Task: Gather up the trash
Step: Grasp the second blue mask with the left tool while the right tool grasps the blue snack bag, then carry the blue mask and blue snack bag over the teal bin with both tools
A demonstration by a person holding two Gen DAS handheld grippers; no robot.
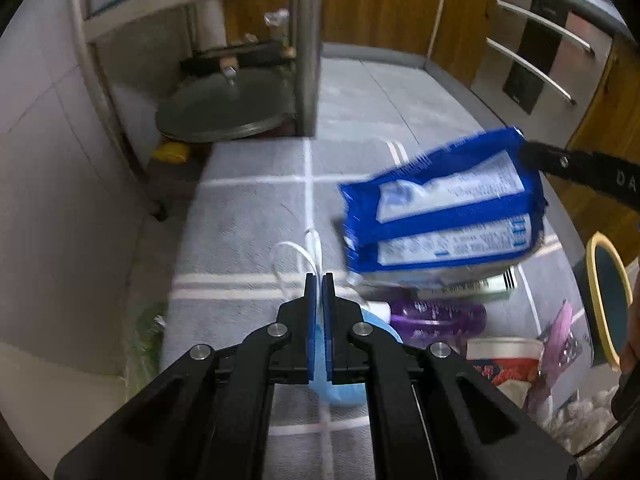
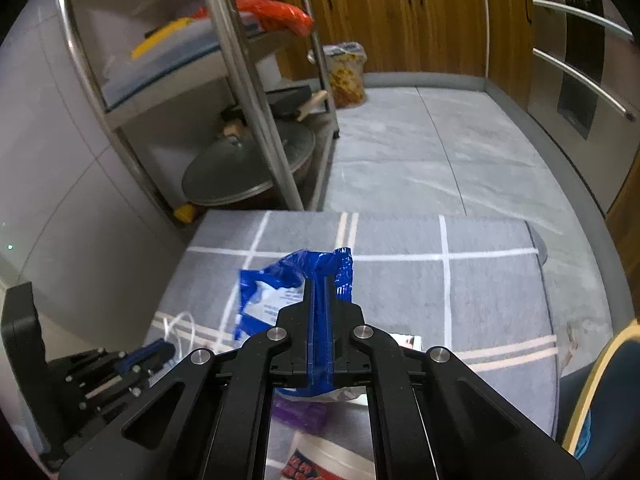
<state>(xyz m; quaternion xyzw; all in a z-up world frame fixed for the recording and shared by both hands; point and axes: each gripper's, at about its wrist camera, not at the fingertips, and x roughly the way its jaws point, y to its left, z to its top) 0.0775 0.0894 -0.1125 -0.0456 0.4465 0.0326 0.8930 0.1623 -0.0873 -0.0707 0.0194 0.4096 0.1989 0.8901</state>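
My left gripper (image 1: 319, 280) is shut on a light blue face mask (image 1: 340, 390), and the mask's white ear loops (image 1: 288, 256) stick out past the fingertips. My right gripper (image 2: 319, 284) is shut on the top edge of a blue and white wrapper (image 2: 272, 284), which hangs above the grey rug. In the left wrist view the same blue wrapper (image 1: 440, 208) hangs at the right from the right gripper (image 1: 526, 148). The left gripper (image 2: 168, 348) shows at the lower left of the right wrist view.
On the grey checked rug (image 1: 248, 216) lie a purple bottle (image 1: 436, 316), a small box (image 1: 480, 286), a white tub with red print (image 1: 504, 360) and a purple wrapper (image 1: 560, 332). A yellow-rimmed bin (image 1: 604, 300) stands at the right. A metal rack (image 2: 256, 120) with a pot lid (image 2: 248, 168) stands behind.
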